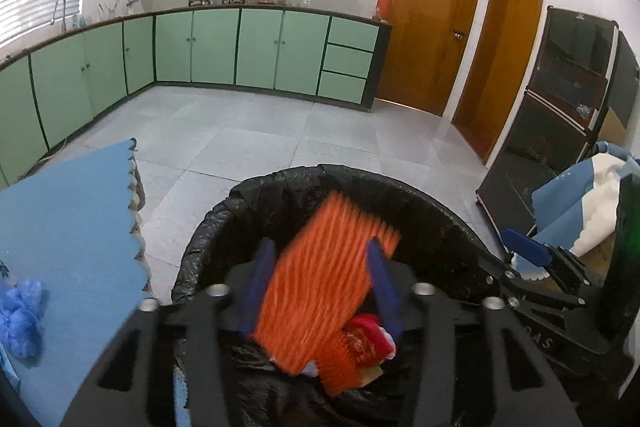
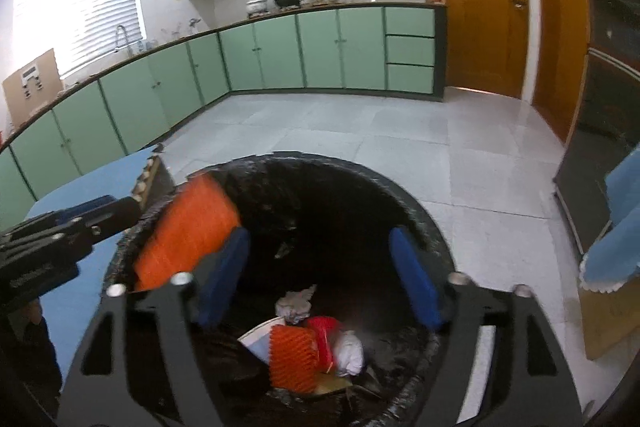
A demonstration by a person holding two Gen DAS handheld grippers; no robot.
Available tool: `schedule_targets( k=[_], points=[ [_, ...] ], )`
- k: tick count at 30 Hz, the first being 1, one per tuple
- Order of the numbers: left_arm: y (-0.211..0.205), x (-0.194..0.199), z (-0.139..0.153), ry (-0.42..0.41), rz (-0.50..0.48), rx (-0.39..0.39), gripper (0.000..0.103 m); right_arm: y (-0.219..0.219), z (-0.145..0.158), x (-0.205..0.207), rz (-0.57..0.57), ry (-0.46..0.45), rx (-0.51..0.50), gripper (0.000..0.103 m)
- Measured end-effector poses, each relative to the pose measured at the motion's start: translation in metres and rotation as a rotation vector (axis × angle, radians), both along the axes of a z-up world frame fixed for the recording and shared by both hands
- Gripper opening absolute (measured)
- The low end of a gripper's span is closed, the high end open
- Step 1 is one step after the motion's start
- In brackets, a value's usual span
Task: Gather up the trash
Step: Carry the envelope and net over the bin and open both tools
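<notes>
A black bin lined with a black bag (image 1: 420,195) (image 2: 416,203) stands on the floor below both grippers. My left gripper (image 1: 320,263) is open over the bin, and an orange foam net (image 1: 320,279) sits blurred between its blue fingers (image 1: 380,279), apparently falling free. The same net shows at the bin's left rim in the right wrist view (image 2: 188,231). My right gripper (image 2: 320,267) is open and empty above the bin. Inside lie another orange net (image 2: 292,359), red wrapper (image 2: 326,339) and crumpled white paper (image 2: 350,351).
A blue foam mat (image 1: 68,227) lies at the left with a crumpled blue bag (image 1: 20,315) on it. A dark glass cabinet (image 1: 560,99) stands at the right beside blue and white foam pieces (image 1: 568,211). Green kitchen cabinets (image 1: 220,47) line the far wall.
</notes>
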State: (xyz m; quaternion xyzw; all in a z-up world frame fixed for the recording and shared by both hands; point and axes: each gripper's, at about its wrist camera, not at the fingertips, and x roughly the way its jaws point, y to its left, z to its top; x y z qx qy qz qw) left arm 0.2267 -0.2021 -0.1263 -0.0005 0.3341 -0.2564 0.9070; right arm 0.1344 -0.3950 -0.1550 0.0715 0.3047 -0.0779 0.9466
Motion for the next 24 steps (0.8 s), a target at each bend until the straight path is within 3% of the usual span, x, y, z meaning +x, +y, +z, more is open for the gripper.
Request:
schedule_targets(
  k=[2,10,17,24],
  points=[
    [0.004,-0.002,0.001,-0.004,0.002,-0.007,0.057,0.002,0.002,-0.003,-0.014,-0.003,-0.011,0.088],
    [0.052,-0.015,0.025,-0.094,0.076,0.011,0.064,0.026,0.021,-0.018,0.009,-0.036,-0.007,0.093],
    [0.132,-0.035,0.041,-0.157,0.239,0.064,0.066,0.081,0.044,-0.012,0.103,-0.077,0.02,0.094],
    [0.218,-0.057,0.038,-0.188,0.423,0.144,0.067,0.158,0.046,-0.001,0.212,-0.087,0.067,0.094]
  ],
)
